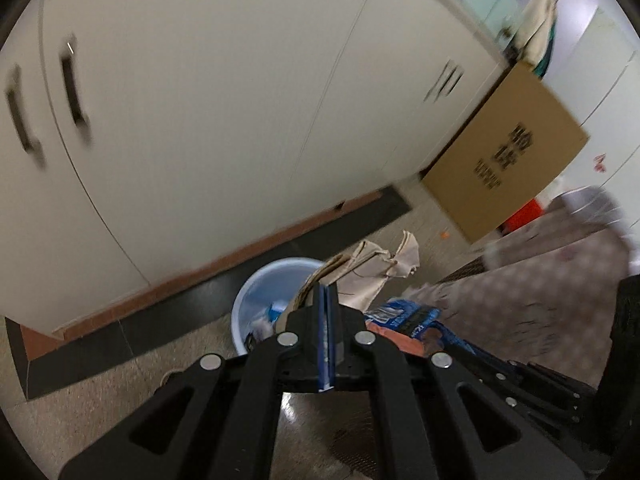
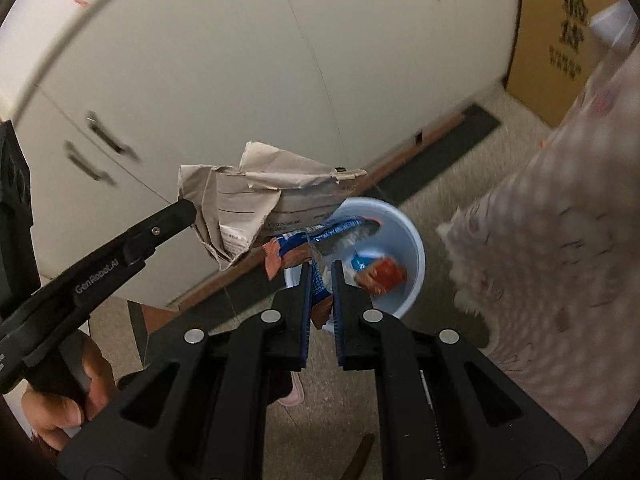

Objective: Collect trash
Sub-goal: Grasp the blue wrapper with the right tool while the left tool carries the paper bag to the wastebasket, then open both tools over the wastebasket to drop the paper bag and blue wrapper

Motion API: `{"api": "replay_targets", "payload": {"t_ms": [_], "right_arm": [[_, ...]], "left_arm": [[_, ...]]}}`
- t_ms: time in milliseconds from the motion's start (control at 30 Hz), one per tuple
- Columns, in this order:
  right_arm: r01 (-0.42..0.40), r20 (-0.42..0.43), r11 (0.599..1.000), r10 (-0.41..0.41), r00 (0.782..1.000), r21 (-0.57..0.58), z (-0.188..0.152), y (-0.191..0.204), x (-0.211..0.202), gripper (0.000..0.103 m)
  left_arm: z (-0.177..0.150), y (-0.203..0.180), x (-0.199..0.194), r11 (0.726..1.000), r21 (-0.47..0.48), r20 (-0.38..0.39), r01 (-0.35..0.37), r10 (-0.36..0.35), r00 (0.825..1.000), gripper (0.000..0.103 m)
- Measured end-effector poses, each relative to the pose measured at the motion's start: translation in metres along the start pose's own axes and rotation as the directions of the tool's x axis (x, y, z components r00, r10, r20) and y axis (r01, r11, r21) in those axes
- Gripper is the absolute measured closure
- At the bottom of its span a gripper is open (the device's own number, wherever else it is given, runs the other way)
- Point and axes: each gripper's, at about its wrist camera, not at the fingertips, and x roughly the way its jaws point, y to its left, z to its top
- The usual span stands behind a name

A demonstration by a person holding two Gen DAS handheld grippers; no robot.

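A pale blue bin (image 1: 256, 300) (image 2: 404, 236) stands on the floor by the white cabinets, with wrappers lying inside. My left gripper (image 1: 326, 292) (image 2: 192, 210) is shut on a crumpled brown paper envelope (image 1: 372, 268) (image 2: 256, 196), which hangs above and beside the bin's rim. My right gripper (image 2: 322, 280) is shut on a torn blue and orange snack wrapper (image 2: 308, 252) (image 1: 404, 320), held just over the bin's near rim.
White cabinet doors (image 1: 200, 120) with dark handles run behind the bin. A cardboard box (image 1: 508, 152) (image 2: 560, 40) stands further along. A patterned cloth surface (image 2: 560, 240) (image 1: 540, 280) fills the right side. A hand (image 2: 68, 392) grips the left tool's handle.
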Motion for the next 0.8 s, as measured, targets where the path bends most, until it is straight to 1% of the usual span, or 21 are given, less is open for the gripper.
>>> {"api": "replay_targets", "payload": {"t_ms": [100, 267, 300, 333, 367, 400, 467, 533, 800], "right_arm": [[0.018, -0.047, 1.0, -0.017, 0.999, 0.02, -0.004, -0.01, 0.031, 0.093], [0.03, -0.098, 0.998, -0.026, 0.995, 0.048, -0.008, -0.024, 0.061, 0.093], [0.033, -0.104, 0.998, -0.028, 0.994, 0.05, -0.008, -0.026, 0.064, 0.093], [0.033, -0.113, 0.998, -0.026, 0.993, 0.054, -0.008, -0.028, 0.069, 0.093], [0.031, -0.124, 0.998, -0.024, 0.992, 0.06, -0.009, -0.03, 0.074, 0.093], [0.033, -0.132, 0.998, -0.024, 0.991, 0.061, -0.01, -0.03, 0.078, 0.093], [0.034, -0.145, 0.997, -0.025, 0.989, 0.062, -0.011, -0.032, 0.084, 0.093], [0.035, -0.153, 0.997, -0.025, 0.988, 0.065, -0.013, -0.032, 0.088, 0.093], [0.032, -0.158, 0.998, -0.023, 0.987, 0.057, -0.013, -0.029, 0.098, 0.093]], "left_arm": [[-0.003, 0.006, 0.037, 1.0, -0.011, -0.058, -0.017, 0.016, 0.998, 0.102], [-0.004, 0.004, 0.08, 1.0, -0.011, -0.136, -0.023, 0.021, 0.991, 0.1], [-0.006, 0.005, 0.086, 1.0, -0.022, -0.157, -0.013, 0.009, 0.988, 0.094], [-0.007, 0.006, 0.094, 0.999, -0.039, -0.185, -0.004, -0.003, 0.983, 0.086], [-0.008, 0.006, 0.099, 0.999, -0.048, -0.199, -0.007, -0.003, 0.98, 0.061], [-0.009, 0.007, 0.101, 0.999, -0.051, -0.197, -0.017, 0.007, 0.98, 0.042], [-0.013, 0.005, 0.1, 0.999, -0.028, -0.183, -0.034, 0.028, 0.983, 0.042], [-0.014, 0.004, 0.102, 0.999, -0.013, -0.195, -0.04, 0.037, 0.98, 0.042], [-0.017, 0.022, 0.1, 0.996, -0.04, -0.219, -0.08, 0.069, 0.973, 0.041]]}}
